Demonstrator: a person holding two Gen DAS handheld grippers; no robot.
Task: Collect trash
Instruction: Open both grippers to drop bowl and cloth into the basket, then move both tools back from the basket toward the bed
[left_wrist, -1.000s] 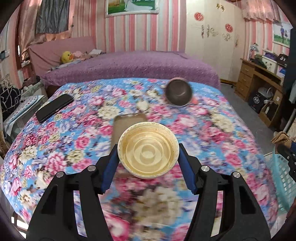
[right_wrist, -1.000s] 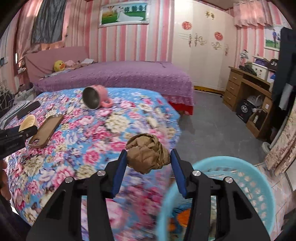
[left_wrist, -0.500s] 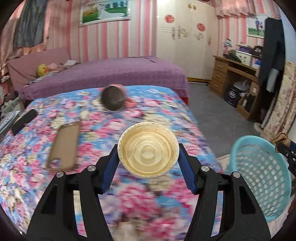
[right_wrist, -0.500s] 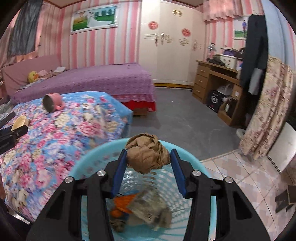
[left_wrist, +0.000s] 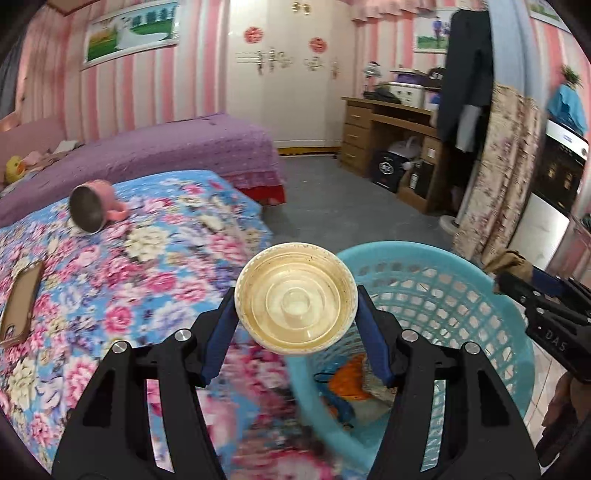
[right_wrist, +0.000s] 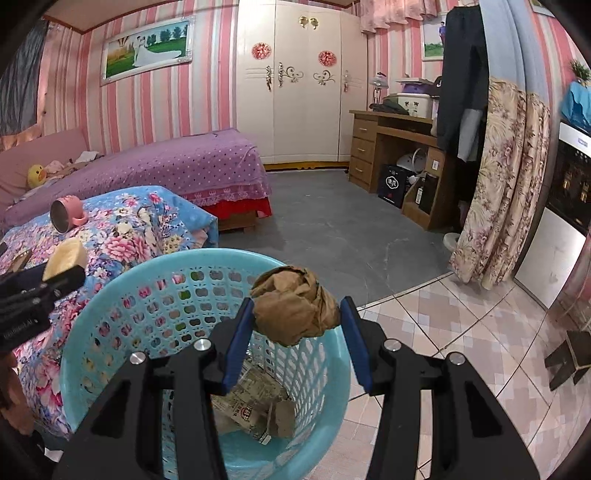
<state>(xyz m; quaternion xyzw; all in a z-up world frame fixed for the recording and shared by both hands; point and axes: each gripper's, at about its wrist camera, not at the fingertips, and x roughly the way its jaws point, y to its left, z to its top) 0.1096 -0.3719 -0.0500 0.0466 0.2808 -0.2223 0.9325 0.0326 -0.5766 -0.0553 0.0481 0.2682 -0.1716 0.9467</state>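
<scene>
The left gripper (left_wrist: 295, 314) has its two blue fingers (left_wrist: 218, 341) about half spread and pressed on either side of one pale yellow cup (left_wrist: 295, 301), whose open mouth faces the camera. Below and right of those fingers stands one turquoise basket (left_wrist: 424, 258), with an orange scrap (left_wrist: 347, 380) inside it. The white letters "DAS" show on the black body of the other gripper at the right edge; the rest of the word is cut off.

The right gripper (right_wrist: 297, 325) has its fingers (right_wrist: 238, 339) somewhat narrower, clamped on one ball of crumpled brown paper (right_wrist: 295, 306). The ball hangs over the basket (right_wrist: 110, 295), just inside its far rim. Under the fingers, in the basket's bottom, lies a printed wrapper (right_wrist: 255, 402) with a red oval label; its writing is too small to read.

Left of both pairs of fingers is the flowered bed (left_wrist: 129, 258), bearing one pink mug (left_wrist: 92, 206) on its side and one phone (left_wrist: 20, 302). A black bag (right_wrist: 393, 184) under the desk carries white characters, unreadable.
</scene>
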